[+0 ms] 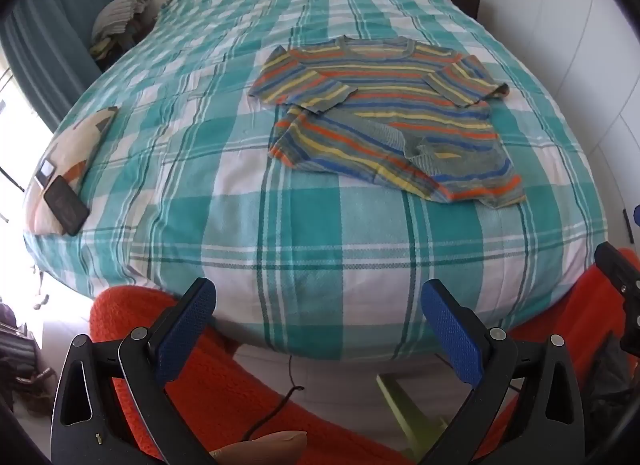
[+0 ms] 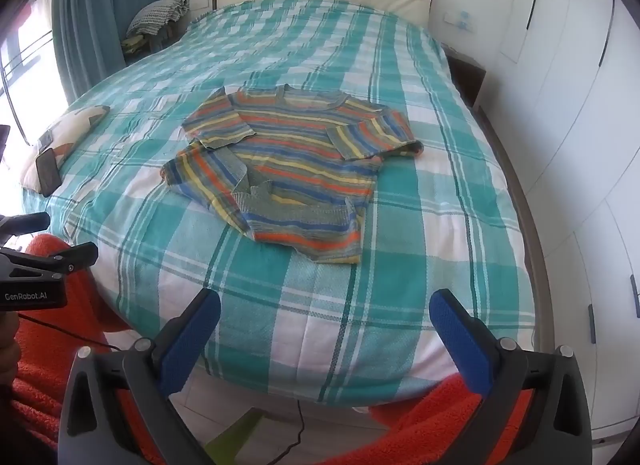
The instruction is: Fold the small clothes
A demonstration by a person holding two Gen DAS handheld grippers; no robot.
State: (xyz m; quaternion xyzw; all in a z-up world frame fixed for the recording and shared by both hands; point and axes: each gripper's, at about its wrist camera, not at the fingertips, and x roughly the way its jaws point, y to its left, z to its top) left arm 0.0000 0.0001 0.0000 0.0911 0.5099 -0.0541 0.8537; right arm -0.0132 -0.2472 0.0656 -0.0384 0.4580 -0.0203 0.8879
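A small striped sweater (image 1: 384, 113) in orange, blue, yellow and grey lies on the bed, neck away from me, both sleeves folded in over the chest, lower hem rumpled. It also shows in the right wrist view (image 2: 292, 169). My left gripper (image 1: 318, 297) is open and empty, held off the near edge of the bed, well short of the sweater. My right gripper (image 2: 324, 311) is open and empty, also at the near edge. The left gripper's body (image 2: 36, 273) shows at the left of the right wrist view.
The bed has a teal and white plaid cover (image 1: 248, 201). A cushion (image 1: 72, 153) with a black phone (image 1: 66, 205) on it lies at the bed's left edge. An orange blanket (image 1: 208, 377) lies below the near edge. White wardrobes (image 2: 580, 105) stand to the right.
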